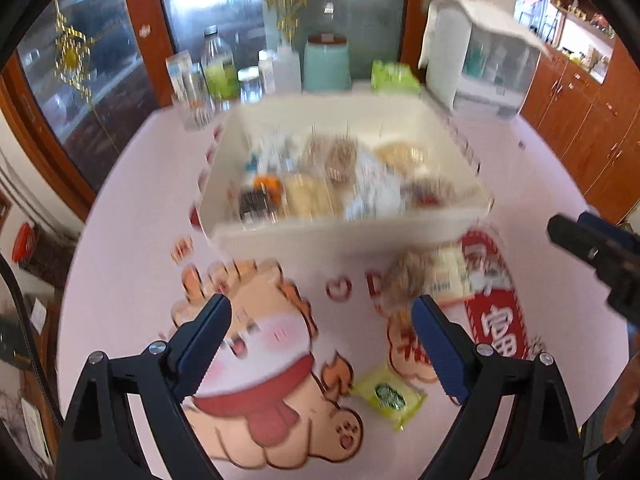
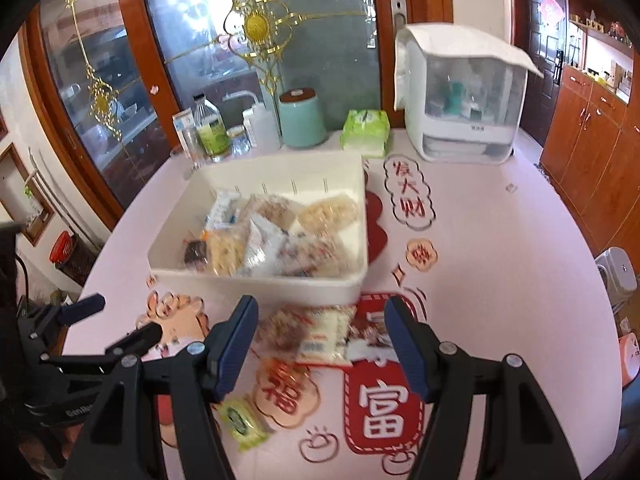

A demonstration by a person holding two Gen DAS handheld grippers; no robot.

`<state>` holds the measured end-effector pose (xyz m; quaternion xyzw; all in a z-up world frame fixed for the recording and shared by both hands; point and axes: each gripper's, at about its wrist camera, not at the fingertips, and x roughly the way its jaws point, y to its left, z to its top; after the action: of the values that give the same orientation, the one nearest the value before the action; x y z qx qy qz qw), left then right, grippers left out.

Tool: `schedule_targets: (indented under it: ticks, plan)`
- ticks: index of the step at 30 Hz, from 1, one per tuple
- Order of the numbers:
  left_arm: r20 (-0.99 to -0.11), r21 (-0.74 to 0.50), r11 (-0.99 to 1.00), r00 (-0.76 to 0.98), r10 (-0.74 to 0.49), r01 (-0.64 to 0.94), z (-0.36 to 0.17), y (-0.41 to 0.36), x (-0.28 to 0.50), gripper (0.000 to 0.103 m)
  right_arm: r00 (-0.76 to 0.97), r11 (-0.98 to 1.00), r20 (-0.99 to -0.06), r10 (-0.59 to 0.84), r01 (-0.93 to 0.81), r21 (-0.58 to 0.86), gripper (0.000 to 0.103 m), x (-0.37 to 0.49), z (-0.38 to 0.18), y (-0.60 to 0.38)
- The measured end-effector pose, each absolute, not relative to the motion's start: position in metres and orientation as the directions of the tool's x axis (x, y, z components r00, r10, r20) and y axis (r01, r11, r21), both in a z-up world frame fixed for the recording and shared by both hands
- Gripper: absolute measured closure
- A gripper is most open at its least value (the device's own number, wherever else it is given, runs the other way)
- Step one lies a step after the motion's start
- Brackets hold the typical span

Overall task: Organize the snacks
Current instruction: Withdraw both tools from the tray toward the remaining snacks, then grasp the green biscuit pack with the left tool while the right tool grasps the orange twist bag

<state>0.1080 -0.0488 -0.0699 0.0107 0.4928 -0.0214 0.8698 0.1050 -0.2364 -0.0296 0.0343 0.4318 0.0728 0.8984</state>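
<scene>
One white bin (image 2: 256, 280) sits on the pink table (image 2: 500, 272), its floor covered with a heap of wrapped snacks (image 2: 272, 240); the pile is too jumbled and blurred to count, though pale round cakes, a dark packet and white wrappers show among them. In front of the bin, touching its near wall in the right wrist view, lies a small cluster of loose packets (image 2: 316, 332): about three, one speckled brown, one pale yellow, one with red print. One more snack, a yellow-green packet (image 2: 242, 426), lies apart and nearer the cameras, on the table's cartoon print.

Both tools hover above the table, holding nothing. The left tool (image 1: 320, 344) has its jaws spread wide, over the cartoon figure, with the yellow-green packet (image 1: 390, 396) just inside its right finger. The right tool (image 2: 320, 344) is likewise spread wide, the loose cluster lying between and just beyond its fingertips. Each tool appears at the edge of the other's view: the left tool (image 2: 116, 324) at lower left, the right tool (image 1: 592, 244) at right.

Along the far edge stand one mint-green canister (image 2: 302, 120), one green tissue pack (image 2: 366, 132), one white lidded cabinet (image 2: 464, 108), and a group of about five bottles and jars (image 2: 224, 128).
</scene>
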Motion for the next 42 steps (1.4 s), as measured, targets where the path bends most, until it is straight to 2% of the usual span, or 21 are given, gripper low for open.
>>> schedule_targets:
  ticks: [9,15,25,31,37,40,42]
  plan:
    - [-0.922,-0.045,0.997,0.386,-0.019,-0.057,-0.159,-0.073,0.092,0.012,0.545,0.982,-0.82,0.173,-0.153,0.106,0.037,0.094,-0.091,-0.245]
    - [-0.942,-0.082,0.986,0.334,-0.029,-0.146,-0.185,-0.077,0.082,0.012,0.5,0.975,-0.842,0.2,-0.19,0.119,0.037,0.088,-0.12,-0.241]
    - [-0.96,-0.055,0.988,0.278,-0.012,-0.147,-0.21,-0.08,0.065,0.014,0.447,0.95,-0.857,0.258,-0.279,0.14,0.037,0.091,-0.14,-0.227]
    - [-0.951,-0.058,0.986,0.31,-0.008,-0.154,-0.209,-0.065,0.056,0.03,0.401,0.922,-0.872,0.28,-0.366,0.128,0.037,0.096,-0.155,-0.205]
    - [-0.939,-0.074,0.989,0.344,-0.026,-0.129,-0.208,-0.056,0.046,0.045,0.393,0.891,-0.884,0.255,-0.45,0.057,0.037,0.108,-0.172,-0.18]
    - [-0.935,-0.089,0.988,0.353,-0.039,-0.127,-0.209,-0.045,0.04,0.054,0.397,0.88,-0.887,0.237,-0.474,0.023,0.037,0.115,-0.178,-0.17]
    - [-0.932,-0.109,0.986,0.358,-0.056,-0.128,-0.205,-0.031,0.037,0.065,0.4,0.87,-0.884,0.243,-0.493,0.016,0.037,0.117,-0.18,-0.165]
